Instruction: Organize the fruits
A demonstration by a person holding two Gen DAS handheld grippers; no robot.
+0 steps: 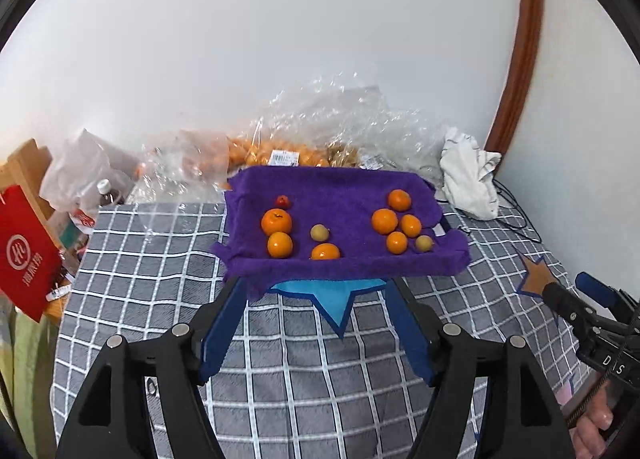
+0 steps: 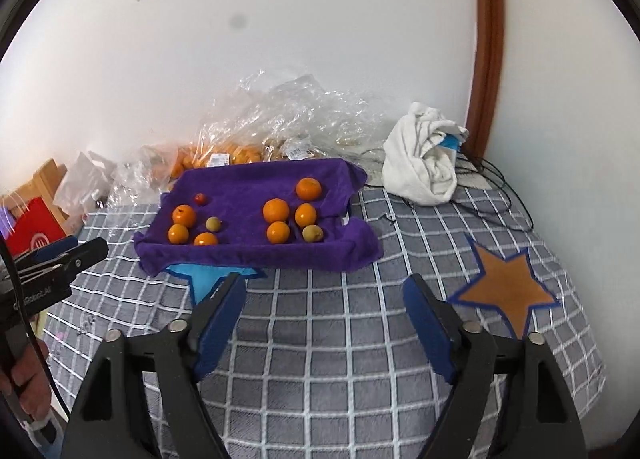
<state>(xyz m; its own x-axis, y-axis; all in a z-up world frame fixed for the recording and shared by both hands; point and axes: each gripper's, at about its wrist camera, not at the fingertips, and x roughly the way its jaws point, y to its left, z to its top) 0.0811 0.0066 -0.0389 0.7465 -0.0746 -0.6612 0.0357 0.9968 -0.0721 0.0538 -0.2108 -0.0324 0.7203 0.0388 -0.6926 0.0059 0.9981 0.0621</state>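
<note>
A tray lined with a purple towel (image 1: pixel 344 265) (image 2: pixel 260 255) sits on the checked blanket by the wall. On its left side lie three oranges (image 1: pixel 276 221) (image 2: pixel 184 215), a small red fruit (image 1: pixel 283 201) (image 2: pixel 200 198) and a yellow-green fruit (image 1: pixel 319 233) (image 2: pixel 213 224). Its right side holds several oranges (image 1: pixel 384 220) (image 2: pixel 275 210) and another yellow-green fruit (image 1: pixel 424 243) (image 2: pixel 312 233). My left gripper (image 1: pixel 316 291) (image 2: pixel 76 253) is open and empty, short of the tray's front edge. My right gripper (image 2: pixel 323 283) (image 1: pixel 576 293) is also open and empty, nearer than the tray and to its right.
Clear plastic bags of oranges (image 1: pixel 280 151) are heaped behind the tray against the wall. A crumpled white cloth (image 2: pixel 420 167) and black cables (image 2: pixel 492 179) lie at the back right. A red bag (image 1: pixel 24 255) stands off the left edge. The blanket bears a blue star (image 1: pixel 332 299) and a brown star (image 2: pixel 508 287).
</note>
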